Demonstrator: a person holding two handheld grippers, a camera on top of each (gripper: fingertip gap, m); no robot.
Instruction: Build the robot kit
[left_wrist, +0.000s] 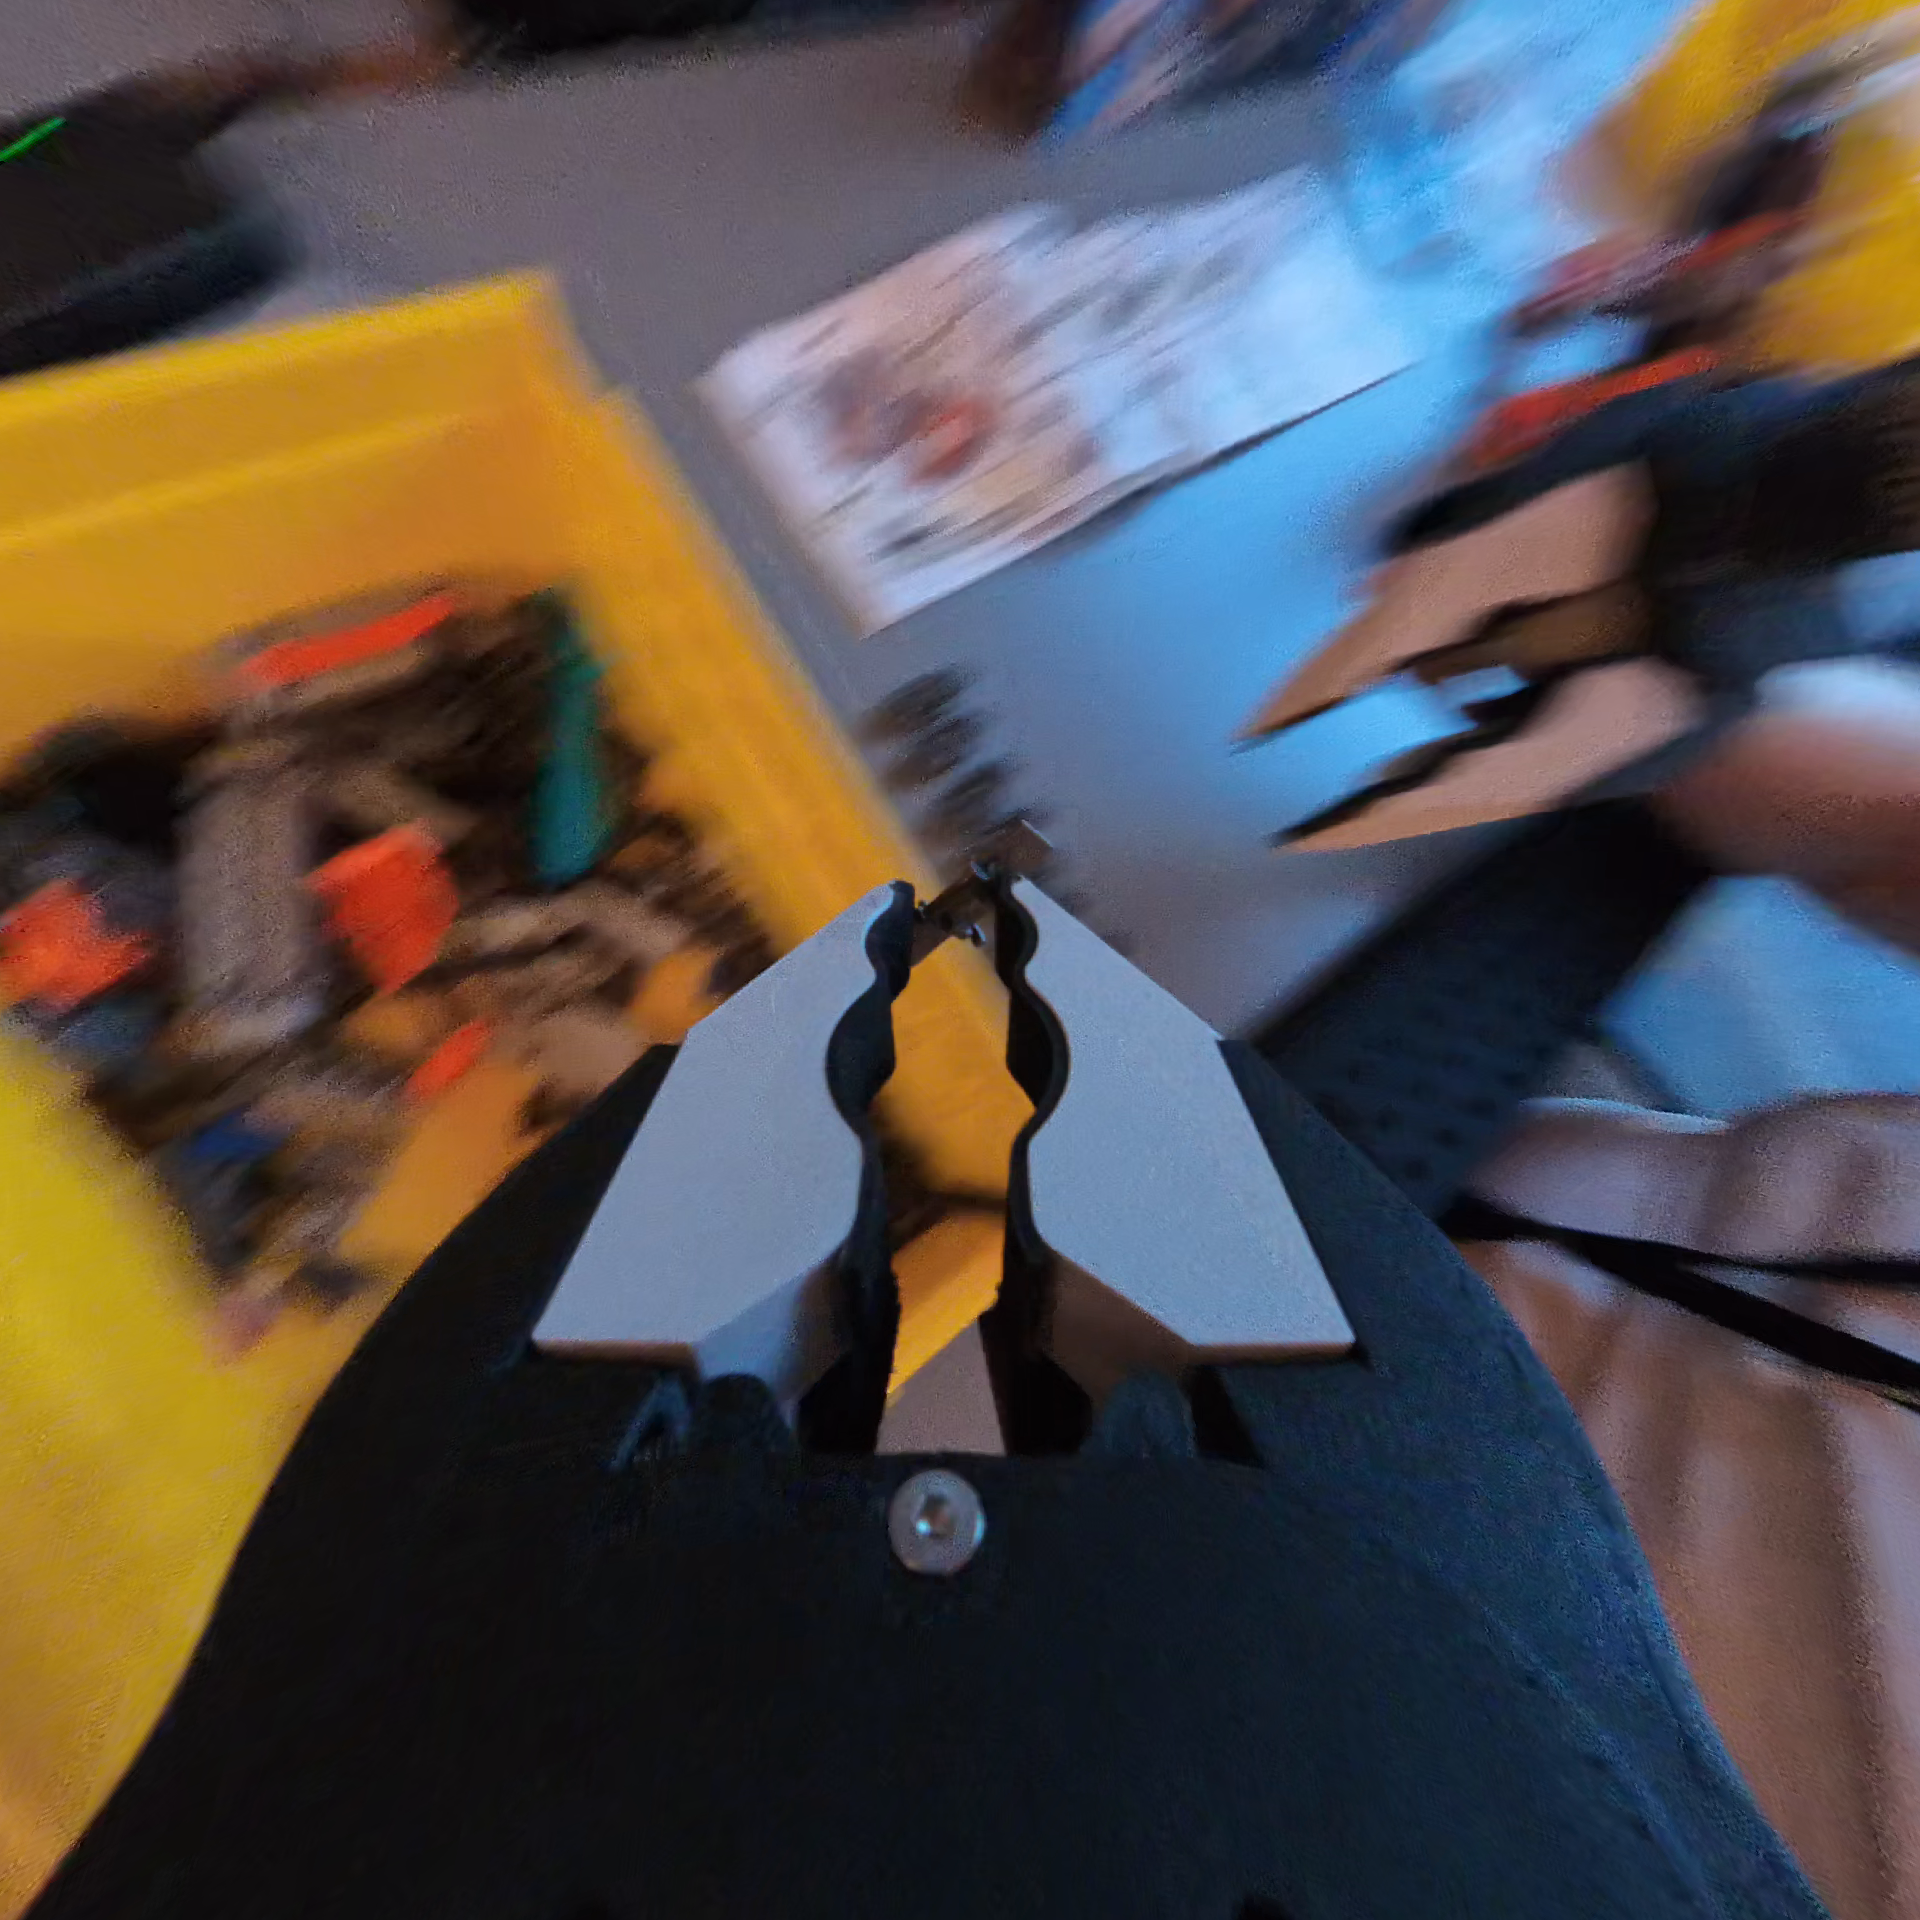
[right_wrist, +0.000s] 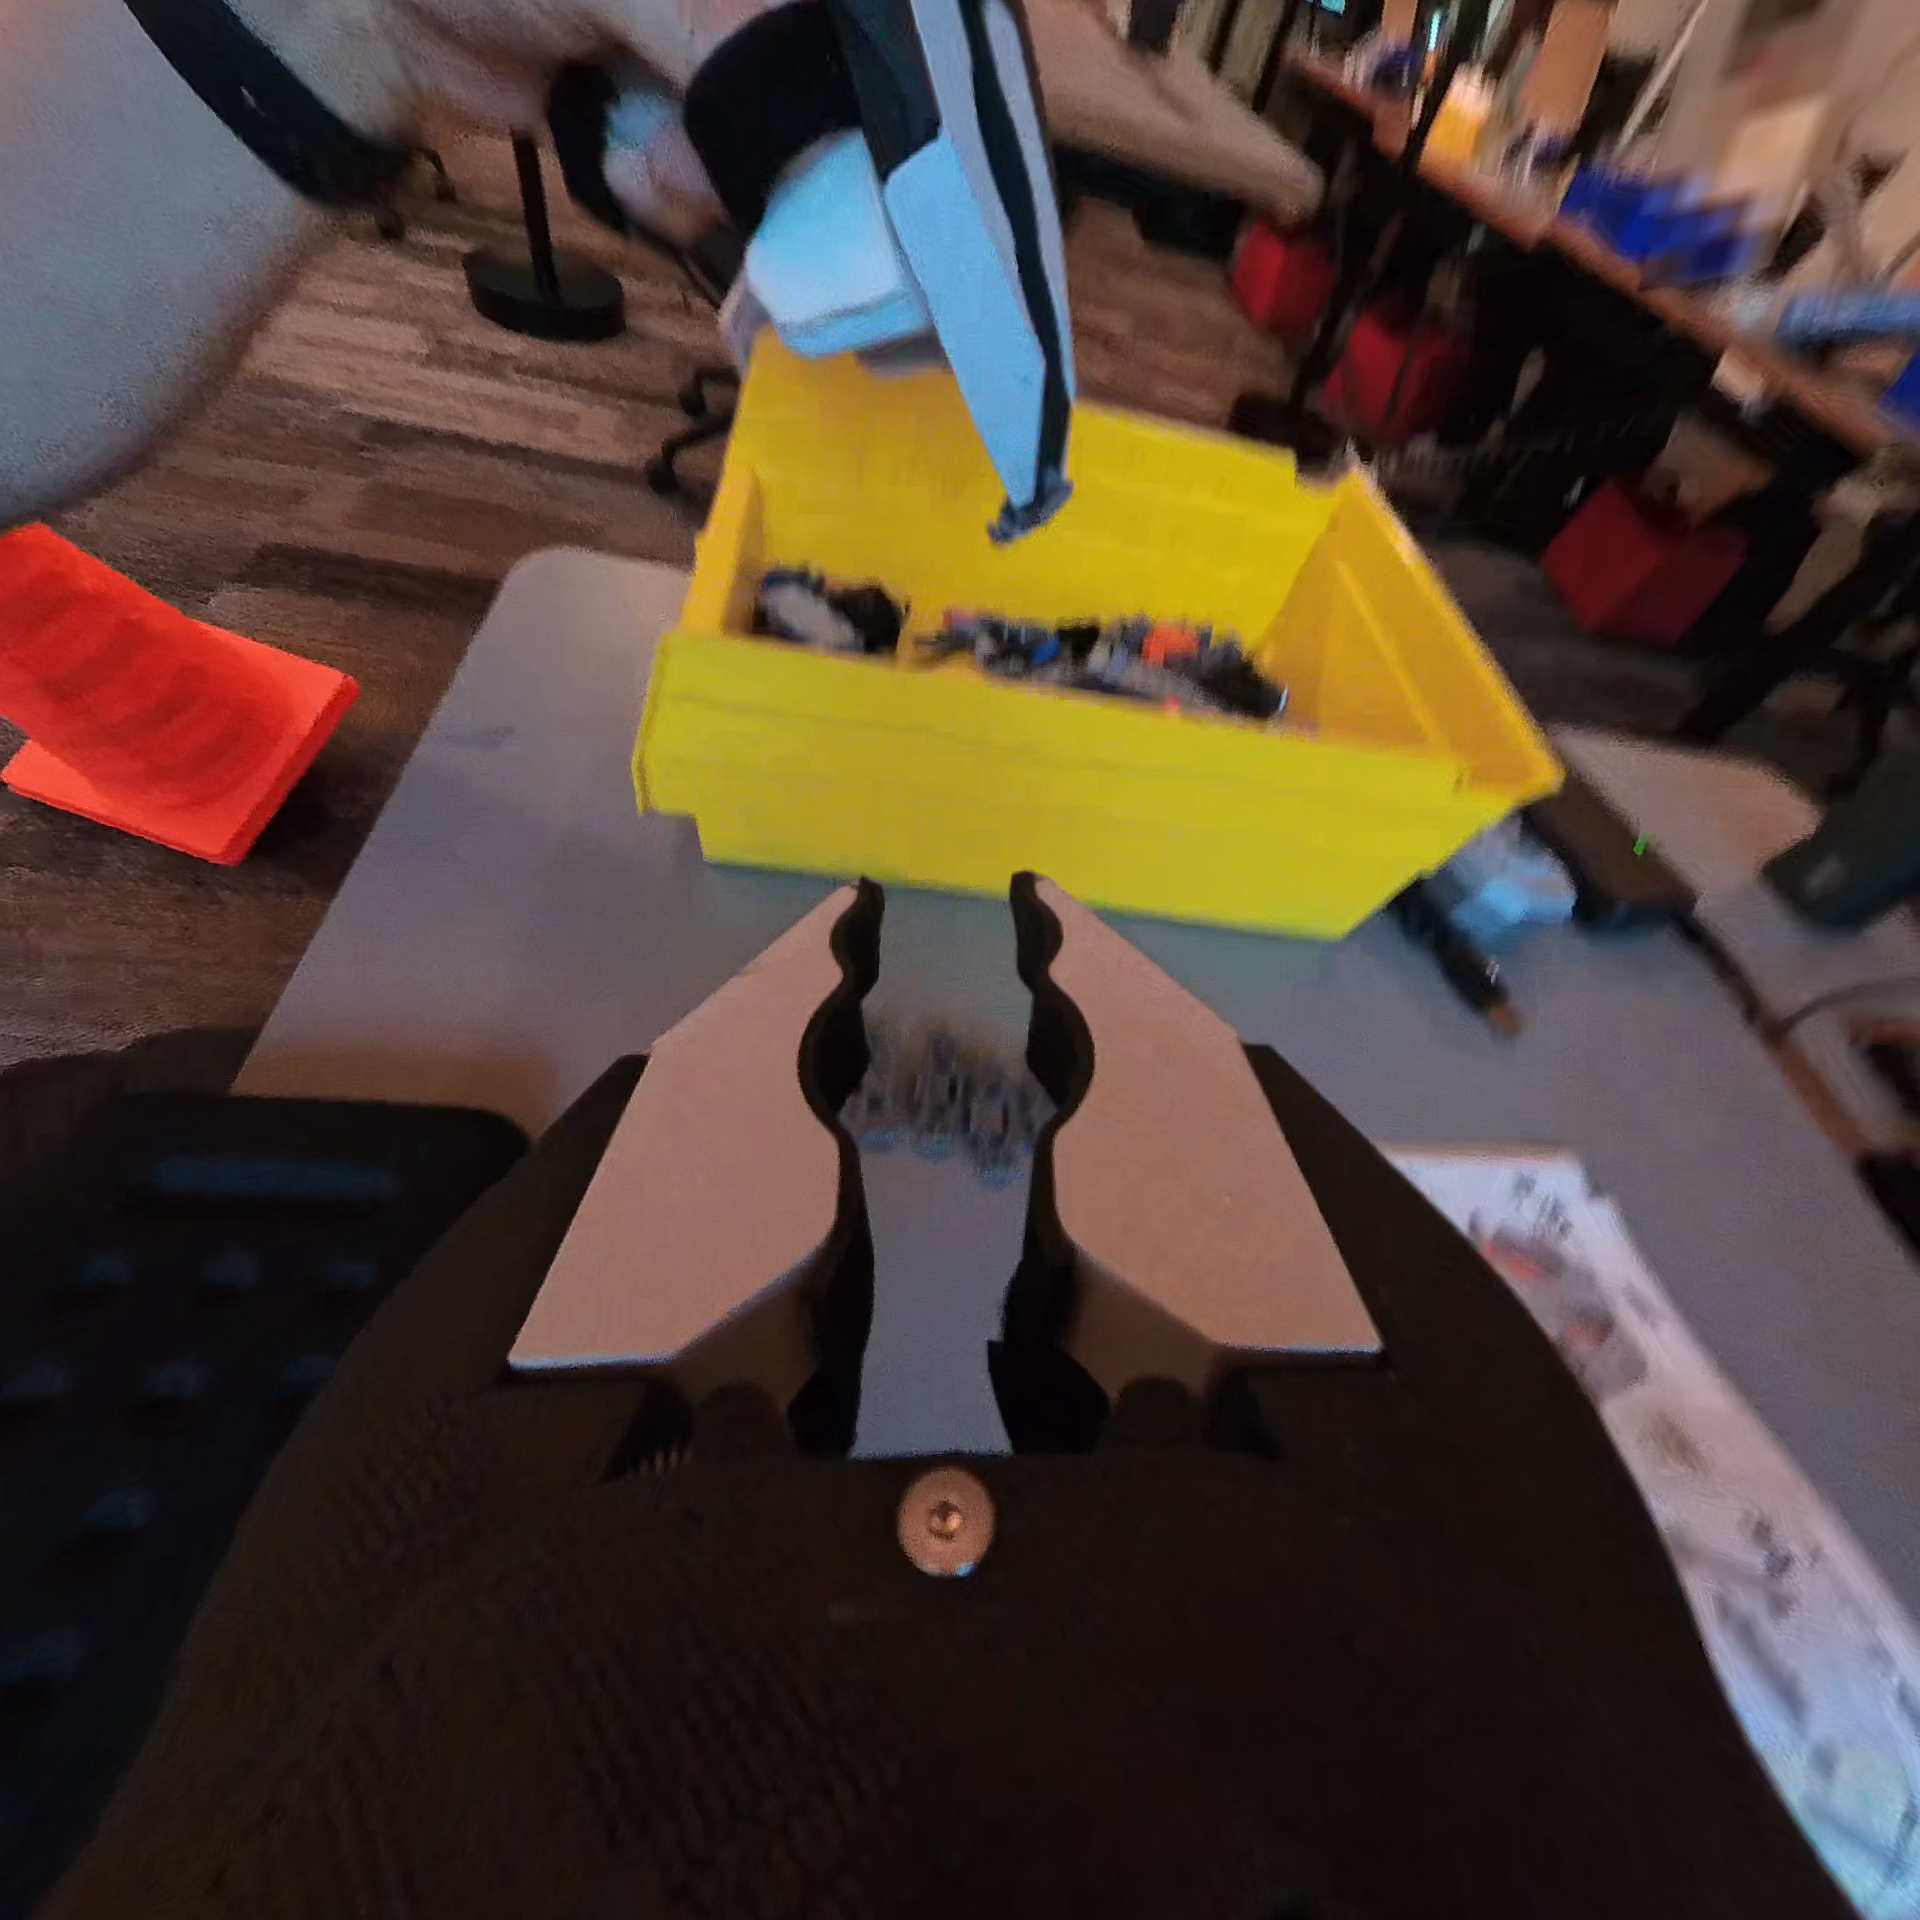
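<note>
My left gripper (left_wrist: 951, 896) is shut on a small flat grey part (left_wrist: 977, 894) pinched at its fingertips, held in the air beside the right wall of a yellow bin (left_wrist: 665, 582) full of small mixed parts. In the right wrist view the left gripper (right_wrist: 1029, 509) hangs above the yellow bin (right_wrist: 1039, 800), pointing down. My right gripper (right_wrist: 945, 894) is open and empty, low over the grey table (right_wrist: 540, 790) in front of the bin. A small pile of dark parts (right_wrist: 945, 1101) lies on the table between its fingers. The right gripper also shows blurred in the left wrist view (left_wrist: 1455, 675).
A printed instruction sheet (right_wrist: 1662, 1403) lies on the table at the right; it also shows in the left wrist view (left_wrist: 1039, 395). A black perforated mat (right_wrist: 156, 1299) is at the lower left. A red object (right_wrist: 156, 696) lies on the floor beyond the table's left edge. Spacing between my two grippers at the tips: around 11 cm.
</note>
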